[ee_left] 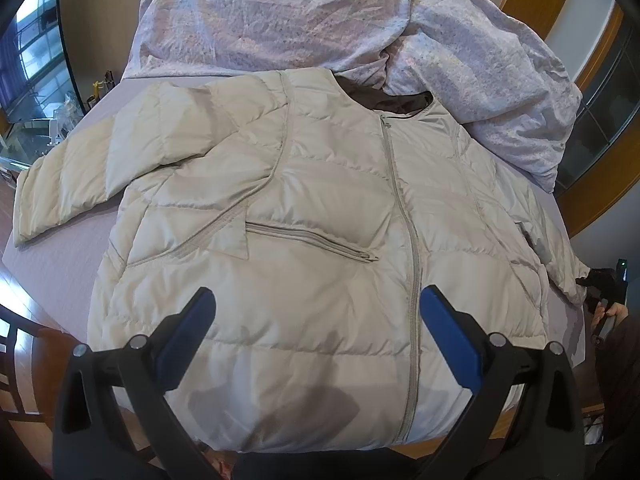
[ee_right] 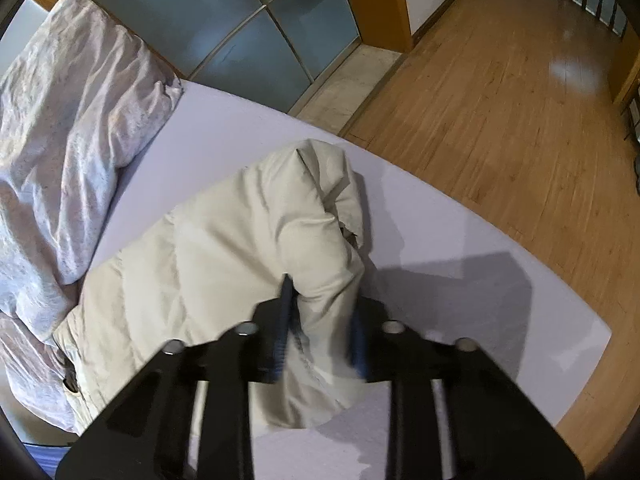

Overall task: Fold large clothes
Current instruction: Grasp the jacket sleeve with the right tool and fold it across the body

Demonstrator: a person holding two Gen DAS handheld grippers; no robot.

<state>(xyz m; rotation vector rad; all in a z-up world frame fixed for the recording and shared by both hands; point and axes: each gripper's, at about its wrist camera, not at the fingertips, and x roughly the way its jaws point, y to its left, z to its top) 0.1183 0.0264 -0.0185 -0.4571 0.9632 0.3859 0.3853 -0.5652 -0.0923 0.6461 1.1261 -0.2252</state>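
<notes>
- Jacket [ee_left: 320, 208], beige puffer, lies front-up and zipped on the lavender bed sheet [ee_right: 460, 248], collar at the far end, hem near.
- Left gripper [ee_left: 318, 304]: jaws spread wide, hovering over the hem by the zipper [ee_left: 404, 216], holding nothing.
- Right gripper [ee_right: 322, 312]: jaws pressed onto the right sleeve [ee_right: 320, 216], cuff end bunched between the blue pads.
- Crumpled floral quilt [ee_left: 280, 12] sits far, touching the collar.
- Wooden floor [ee_right: 500, 100] right of the bed.

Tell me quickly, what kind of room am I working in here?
Most likely a home bedroom. The jacket lies spread on a bed with a lilac sheet, a crumpled floral duvet is bunched at its far end, and wooden flooring runs past frosted glass doors.
</notes>
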